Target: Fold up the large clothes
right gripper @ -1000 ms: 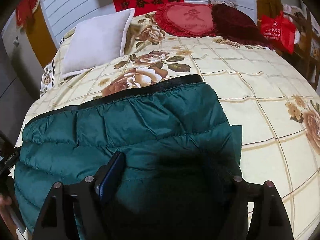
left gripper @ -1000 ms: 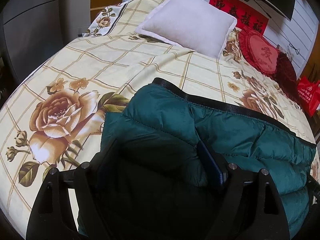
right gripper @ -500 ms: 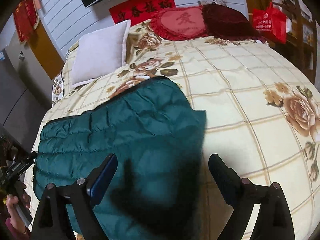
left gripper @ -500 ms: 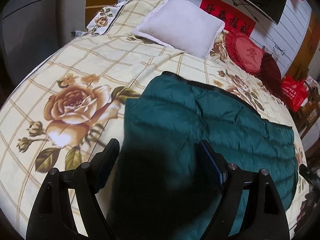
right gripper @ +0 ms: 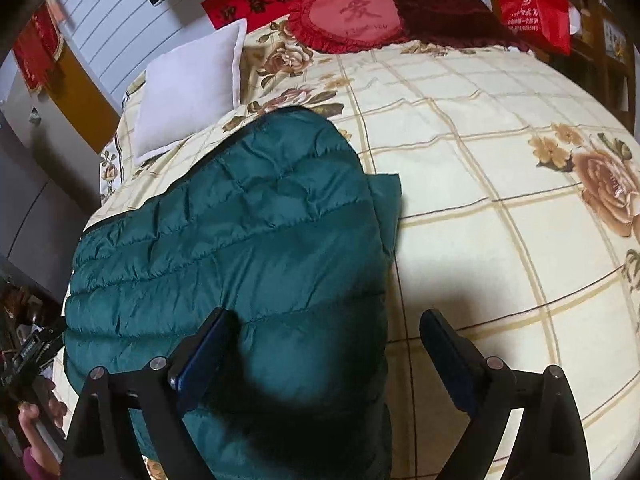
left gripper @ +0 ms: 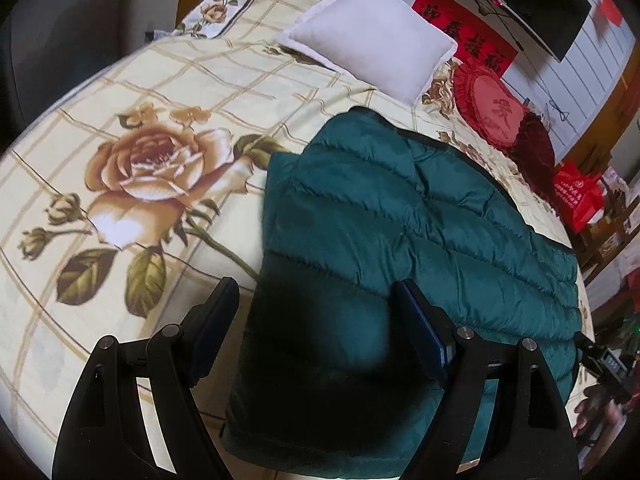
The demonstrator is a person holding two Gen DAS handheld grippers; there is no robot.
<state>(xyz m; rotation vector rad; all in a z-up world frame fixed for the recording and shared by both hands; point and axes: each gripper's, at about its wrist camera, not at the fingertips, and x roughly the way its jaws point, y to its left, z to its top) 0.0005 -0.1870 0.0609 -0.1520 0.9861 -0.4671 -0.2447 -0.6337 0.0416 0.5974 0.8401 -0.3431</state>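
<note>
A dark green quilted down jacket (left gripper: pixel 420 240) lies folded flat on the flower-print bed sheet (left gripper: pixel 132 80); it also shows in the right wrist view (right gripper: pixel 248 240). A black trim runs along its far edge. My left gripper (left gripper: pixel 316 320) is open and empty, hovering above the jacket's left end. My right gripper (right gripper: pixel 324 344) is open and empty, above the jacket's right end, with its right finger over the bare sheet (right gripper: pixel 500 184).
A white pillow (left gripper: pixel 372 40) and red cushions (left gripper: pixel 496 108) lie at the head of the bed. A red bag (left gripper: pixel 576 196) sits off the bed's right side. A dark screen hangs on the wall behind the headboard.
Both grippers have lifted up and back from the jacket. The jacket lies flat, and more of the bed shows around it.
</note>
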